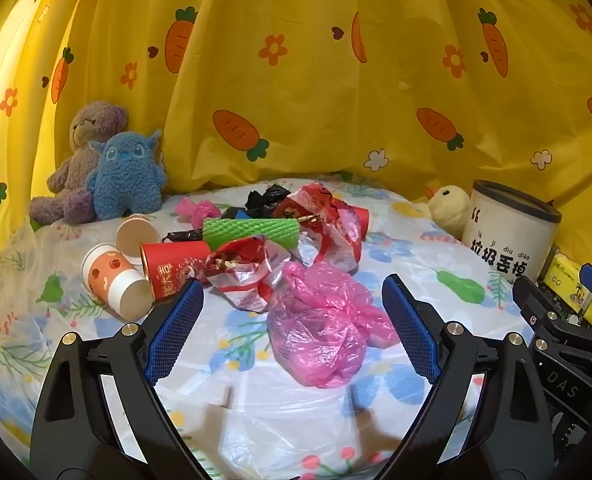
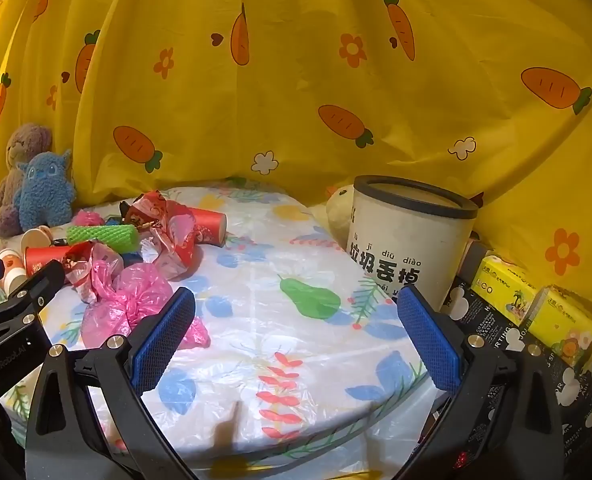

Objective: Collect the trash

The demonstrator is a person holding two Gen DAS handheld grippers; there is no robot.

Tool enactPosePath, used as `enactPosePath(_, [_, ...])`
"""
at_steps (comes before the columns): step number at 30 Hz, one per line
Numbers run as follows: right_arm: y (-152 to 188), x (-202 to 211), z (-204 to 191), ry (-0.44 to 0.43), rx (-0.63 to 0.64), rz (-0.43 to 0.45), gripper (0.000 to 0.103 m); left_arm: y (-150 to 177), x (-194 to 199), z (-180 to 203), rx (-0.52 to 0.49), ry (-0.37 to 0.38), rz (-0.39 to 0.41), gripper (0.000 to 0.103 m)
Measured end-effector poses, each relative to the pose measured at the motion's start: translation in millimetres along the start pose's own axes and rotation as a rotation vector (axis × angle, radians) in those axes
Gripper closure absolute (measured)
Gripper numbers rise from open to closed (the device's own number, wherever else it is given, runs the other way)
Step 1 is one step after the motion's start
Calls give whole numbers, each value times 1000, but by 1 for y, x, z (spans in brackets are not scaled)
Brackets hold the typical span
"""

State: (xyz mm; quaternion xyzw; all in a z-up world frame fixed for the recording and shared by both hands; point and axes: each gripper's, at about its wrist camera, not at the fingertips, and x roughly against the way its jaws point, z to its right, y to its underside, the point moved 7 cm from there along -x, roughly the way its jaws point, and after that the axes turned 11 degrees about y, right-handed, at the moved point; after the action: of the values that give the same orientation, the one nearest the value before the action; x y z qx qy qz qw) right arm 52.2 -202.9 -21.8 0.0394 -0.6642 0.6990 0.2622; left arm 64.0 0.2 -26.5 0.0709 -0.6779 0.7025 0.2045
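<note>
A pile of trash lies on the round table: a crumpled pink plastic bag (image 1: 322, 336), a green foam net sleeve (image 1: 251, 232), red wrappers (image 1: 324, 216), black plastic scraps (image 1: 267, 196), a red paper cup (image 1: 171, 268) and two white paper cups (image 1: 113, 280) on their sides. My left gripper (image 1: 291, 332) is open, its blue pads either side of the pink bag and just above it. My right gripper (image 2: 296, 340) is open and empty over bare tablecloth, right of the pink bag (image 2: 131, 300). A white cylindrical trash bin (image 2: 408, 240) with a black rim stands at the table's right edge.
A purple teddy (image 1: 83, 160) and a blue plush (image 1: 125, 176) sit at the back left. A yellow duck plush (image 1: 450, 208) lies beside the bin (image 1: 512, 232). Yellow tissue packs (image 2: 536, 308) lie on a black box right of the table. A yellow carrot-print curtain (image 2: 296, 80) hangs behind.
</note>
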Motion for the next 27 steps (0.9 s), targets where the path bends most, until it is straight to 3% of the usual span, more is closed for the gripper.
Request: enactPosePath(27, [-3, 2, 2, 0, -6, 13, 5, -1, 4, 7, -1, 8, -3, 13])
